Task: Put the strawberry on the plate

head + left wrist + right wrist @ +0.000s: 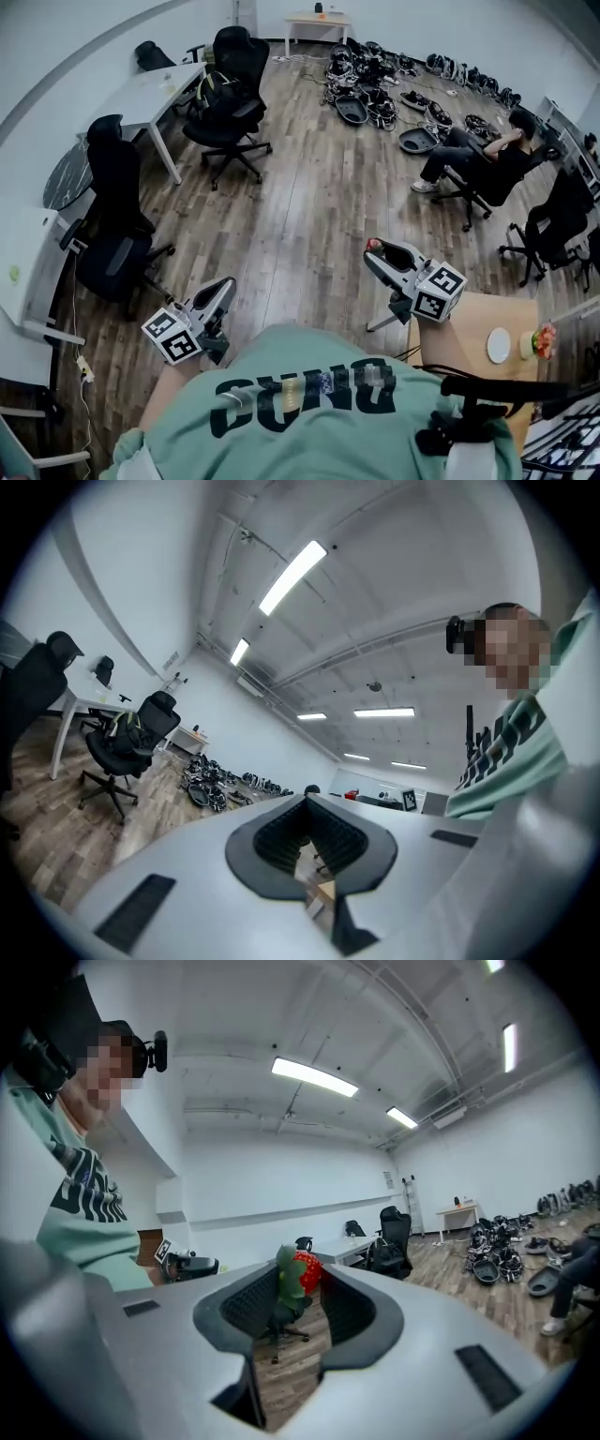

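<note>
My right gripper (379,251) is held level over the wooden floor, shut on a red strawberry (373,245) at its fingertips. In the right gripper view the strawberry (306,1270) sits pinched between the dark pads (347,1312), with its green leaves (288,1285) hanging on the left side. A small white plate (499,345) lies on a light wooden table (469,323) at the lower right, behind and to the right of that gripper. My left gripper (228,284) hovers at the lower left, jaws together with nothing between them (306,803).
Black office chairs (230,103) (112,234) and white desks (155,89) stand to the left. A seated person (478,159) and a heap of dark gear (375,80) occupy the back right. A small flower ornament (543,340) stands beside the plate.
</note>
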A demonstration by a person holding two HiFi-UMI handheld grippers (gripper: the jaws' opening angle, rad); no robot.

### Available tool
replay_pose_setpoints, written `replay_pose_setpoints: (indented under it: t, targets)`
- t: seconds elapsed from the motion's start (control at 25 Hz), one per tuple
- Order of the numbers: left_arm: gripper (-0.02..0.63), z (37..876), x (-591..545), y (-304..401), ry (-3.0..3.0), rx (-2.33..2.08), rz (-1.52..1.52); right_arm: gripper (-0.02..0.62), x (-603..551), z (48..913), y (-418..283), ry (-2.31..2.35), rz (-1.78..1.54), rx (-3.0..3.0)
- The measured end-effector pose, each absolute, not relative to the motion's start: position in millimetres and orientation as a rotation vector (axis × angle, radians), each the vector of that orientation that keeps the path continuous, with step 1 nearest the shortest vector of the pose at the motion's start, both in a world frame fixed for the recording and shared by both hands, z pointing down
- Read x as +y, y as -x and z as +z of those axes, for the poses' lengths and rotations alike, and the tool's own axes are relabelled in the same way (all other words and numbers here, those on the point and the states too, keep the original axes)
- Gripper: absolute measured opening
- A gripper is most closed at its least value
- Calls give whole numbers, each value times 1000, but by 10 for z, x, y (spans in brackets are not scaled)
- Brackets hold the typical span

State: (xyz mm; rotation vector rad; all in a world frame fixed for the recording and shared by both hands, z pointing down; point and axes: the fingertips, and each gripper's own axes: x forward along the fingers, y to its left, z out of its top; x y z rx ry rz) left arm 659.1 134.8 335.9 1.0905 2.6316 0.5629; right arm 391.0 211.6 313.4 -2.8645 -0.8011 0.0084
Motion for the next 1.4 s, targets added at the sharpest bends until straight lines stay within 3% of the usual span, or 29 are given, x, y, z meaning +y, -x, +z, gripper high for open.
replay_pose_setpoints:
  t: [0.28, 0.6, 1.12, 1.4]
  targets:
    - [5, 3472, 2054, -5766, -973, 2709, 604, 144, 2602, 3296, -3088, 2829, 23, -904]
    - [5, 3523, 2858, -5294, -739, 2821, 643, 145, 2880, 3484, -2442, 2693, 28, -1169]
    - [5, 3508, 4795, -5568, -231, 2957, 672, 144, 3668, 3349, -2603, 2404, 21, -1702]
    - [5, 3693, 5353, -5315, 5, 3004, 726, 145, 3953, 3462, -2651, 2280, -8, -1830]
